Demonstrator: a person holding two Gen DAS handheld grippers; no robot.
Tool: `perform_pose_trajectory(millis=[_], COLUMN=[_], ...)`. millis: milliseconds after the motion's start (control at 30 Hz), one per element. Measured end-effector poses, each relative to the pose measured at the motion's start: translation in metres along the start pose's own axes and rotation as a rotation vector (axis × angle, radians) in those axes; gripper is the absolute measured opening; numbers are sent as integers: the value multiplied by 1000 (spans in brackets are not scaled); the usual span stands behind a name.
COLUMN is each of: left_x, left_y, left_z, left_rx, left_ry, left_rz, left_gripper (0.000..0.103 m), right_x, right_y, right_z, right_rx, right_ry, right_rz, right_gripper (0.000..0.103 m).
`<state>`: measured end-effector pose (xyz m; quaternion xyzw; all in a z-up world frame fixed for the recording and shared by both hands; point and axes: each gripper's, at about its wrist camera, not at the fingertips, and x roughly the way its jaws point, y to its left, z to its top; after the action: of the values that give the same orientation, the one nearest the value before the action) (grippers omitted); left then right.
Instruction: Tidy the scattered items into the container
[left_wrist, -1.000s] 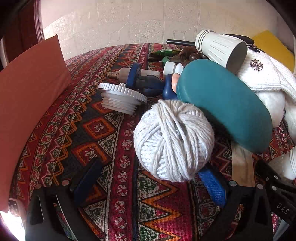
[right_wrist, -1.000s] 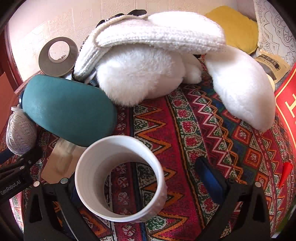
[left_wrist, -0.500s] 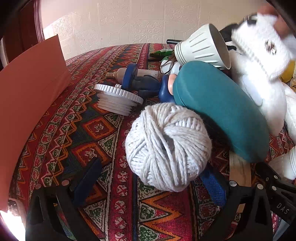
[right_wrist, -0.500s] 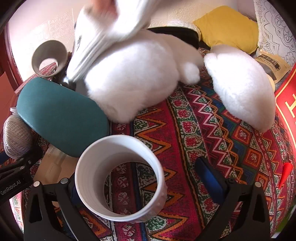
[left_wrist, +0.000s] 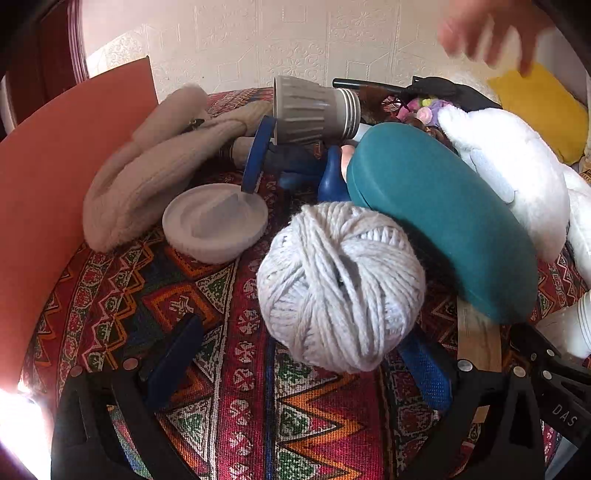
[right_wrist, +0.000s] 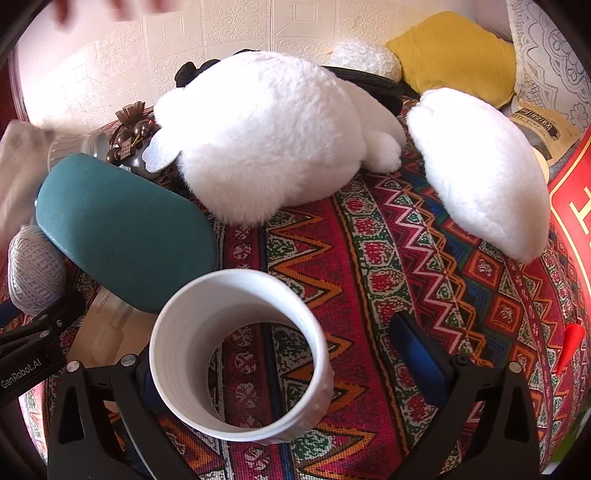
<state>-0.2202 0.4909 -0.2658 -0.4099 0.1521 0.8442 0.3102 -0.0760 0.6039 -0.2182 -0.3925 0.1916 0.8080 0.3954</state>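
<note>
Two grippers, both mine, sit low over the patterned cloth (left_wrist: 229, 306). My left gripper (left_wrist: 299, 354) has its jaws spread wide, and the ball of pale grey yarn (left_wrist: 341, 286) lies between them, resting against the right blue pad (left_wrist: 424, 369) and well apart from the left one; nothing is clamped. Just behind the yarn, touching it, leans the teal oval case (left_wrist: 443, 229), tilted up against the white plush toy (left_wrist: 509, 173). To the left of the yarn sits a white threaded cap (left_wrist: 216, 223) on the cloth, and beyond that a cream knitted garment (left_wrist: 147, 173) lies beside the orange board (left_wrist: 55, 192). A grey ribbed lamp housing (left_wrist: 314, 110) rests on its side over a blue-and-white object I cannot make out. A blurred bare hand (left_wrist: 487, 33) hangs at the top right.

My right gripper (right_wrist: 291, 362) is also open wide. A white ribbed tube (right_wrist: 240, 354), open at both ends so the cloth shows through it, stands against my left finger; the right blue pad (right_wrist: 417, 350) is well clear of it, so I have no grip on it. From this side the teal case (right_wrist: 125, 229) lies just left of the tube, the plush toy (right_wrist: 273, 133) behind it, with a yellow cushion (right_wrist: 454, 55) at the back and a red box (right_wrist: 572, 199) at the right edge. Which of these is the container I cannot tell.
</note>
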Motion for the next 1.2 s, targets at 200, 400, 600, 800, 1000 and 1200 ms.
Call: perform_pose_trajectory(millis=[200, 400, 600, 800, 1000, 1200], left_x=[1, 1, 1, 0, 1, 0], left_y=[3, -1, -1, -1, -2, -2], left_z=[2, 2, 2, 2, 1, 1], left_rx=[0, 0, 0, 0, 0, 0], left_ry=[0, 1, 1, 1, 1, 1], left_rz=[0, 0, 1, 0, 1, 1], left_gripper=[103, 103, 103, 103, 103, 103], right_x=[0, -13, -26, -34, -39, -37], right_y=[0, 6, 7, 7, 9, 8], right_z=[0, 3, 12, 19, 25, 23], right_rx=[0, -42, -34, -33, -33, -32], right_ry=[0, 1, 0, -3, -3, -3], right_rz=[0, 11, 18, 20, 19, 18], right_gripper=[102, 102, 102, 102, 102, 102])
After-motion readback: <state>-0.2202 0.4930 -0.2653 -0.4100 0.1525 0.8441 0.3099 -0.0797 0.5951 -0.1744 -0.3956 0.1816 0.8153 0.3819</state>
